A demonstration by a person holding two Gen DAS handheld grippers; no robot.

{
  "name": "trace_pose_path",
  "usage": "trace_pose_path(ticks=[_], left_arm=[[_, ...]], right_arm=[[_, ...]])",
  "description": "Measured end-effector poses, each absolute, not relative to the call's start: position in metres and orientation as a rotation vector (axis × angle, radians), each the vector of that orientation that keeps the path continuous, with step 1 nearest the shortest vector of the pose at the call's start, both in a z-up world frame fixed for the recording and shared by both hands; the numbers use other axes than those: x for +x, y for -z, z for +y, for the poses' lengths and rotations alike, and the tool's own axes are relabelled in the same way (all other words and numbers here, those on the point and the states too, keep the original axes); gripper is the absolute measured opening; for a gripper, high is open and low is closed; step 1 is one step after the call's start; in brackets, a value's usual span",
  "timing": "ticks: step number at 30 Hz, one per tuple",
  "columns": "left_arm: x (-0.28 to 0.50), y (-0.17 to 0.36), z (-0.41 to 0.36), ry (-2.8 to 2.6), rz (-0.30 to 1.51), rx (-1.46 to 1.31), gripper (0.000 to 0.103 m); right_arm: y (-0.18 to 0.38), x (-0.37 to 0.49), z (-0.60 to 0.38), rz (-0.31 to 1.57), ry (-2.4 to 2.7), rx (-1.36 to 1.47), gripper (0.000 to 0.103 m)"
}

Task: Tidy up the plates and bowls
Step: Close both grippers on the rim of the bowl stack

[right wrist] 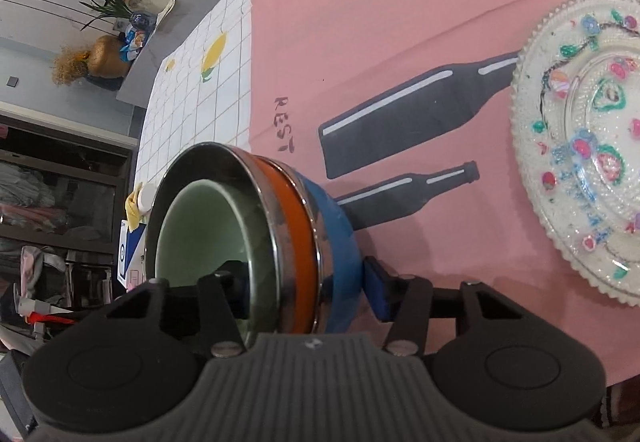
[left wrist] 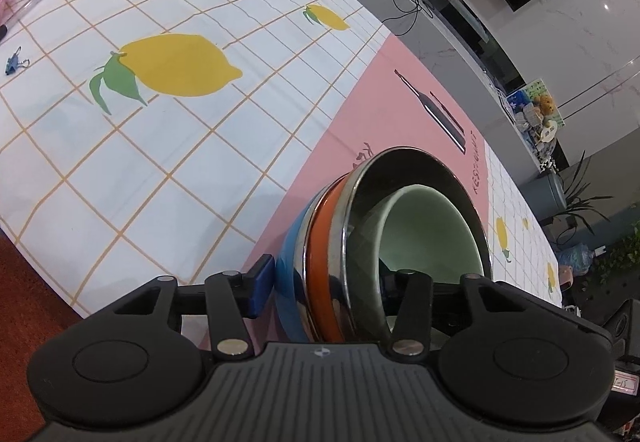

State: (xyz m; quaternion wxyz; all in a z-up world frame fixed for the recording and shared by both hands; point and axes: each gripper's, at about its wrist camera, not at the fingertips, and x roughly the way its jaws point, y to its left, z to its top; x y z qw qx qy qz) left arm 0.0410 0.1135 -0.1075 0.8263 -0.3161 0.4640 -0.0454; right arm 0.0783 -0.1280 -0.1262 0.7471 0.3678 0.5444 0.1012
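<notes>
While both grippers are clamping the nested bowl stack [left wrist: 360, 242] from opposite sides, it is sitting on the pink mat [left wrist: 400, 97]. Left gripper [left wrist: 324, 282] is pinching the stack's wall, blue pad [left wrist: 262, 284] outside, other finger inside. Right gripper [right wrist: 304, 290] is doing likewise on the opposite rim. Green bowl [right wrist: 200, 226] is lying innermost. Glass plate [right wrist: 580, 145] is sitting near the mat's right edge, apart from the stack.
</notes>
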Motion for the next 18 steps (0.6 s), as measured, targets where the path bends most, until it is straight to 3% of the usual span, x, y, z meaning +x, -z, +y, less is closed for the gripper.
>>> trace_pose_path(ticks=[18], left_arm=[[0.031, 0.091, 0.102, 0.099, 0.958, -0.622, 0.052]], right_arm=[[0.121, 0.069, -0.136, 1.148, -0.257, 0.828, 0.049]])
